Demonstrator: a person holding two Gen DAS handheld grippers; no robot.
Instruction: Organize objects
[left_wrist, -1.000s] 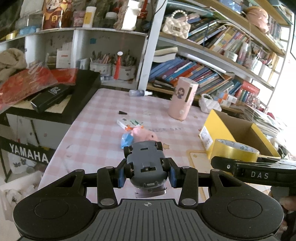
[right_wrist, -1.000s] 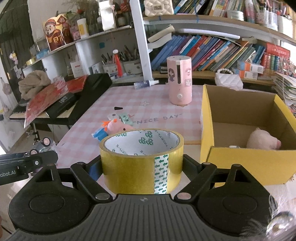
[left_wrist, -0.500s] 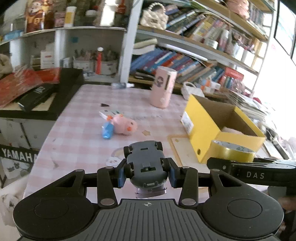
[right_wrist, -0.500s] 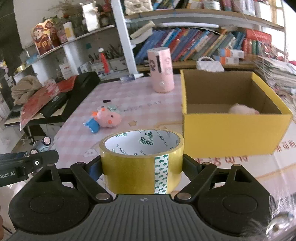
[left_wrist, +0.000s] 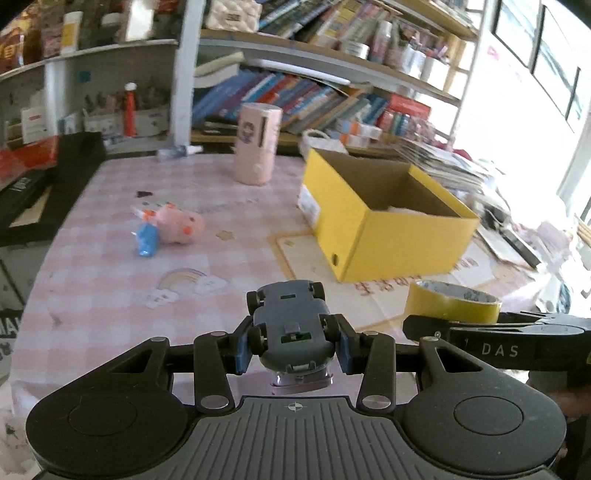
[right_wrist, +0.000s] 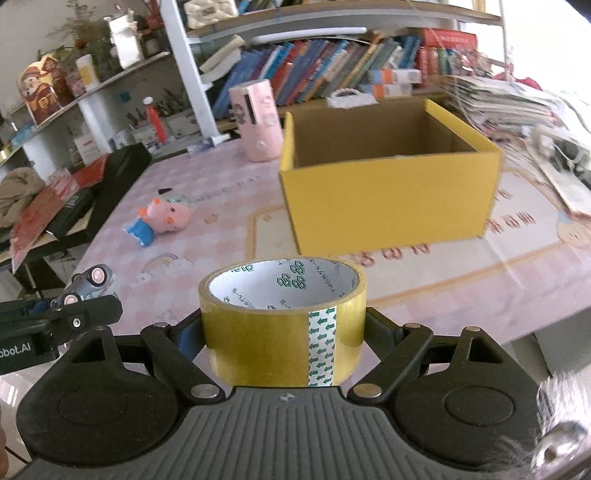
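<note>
Cardboard box (left_wrist: 384, 236) on the table holds a barely visible pale item (left_wrist: 404, 210).

Bright window glare, blurred fisheye edges

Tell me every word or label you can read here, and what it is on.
"DAS": on the right tool.
"obot.AI", cut off: on the left tool.
Green logos, tiny unreadable print: inside the tape roll.
Tablecloth lettering, book spines: too blurred.
</note>
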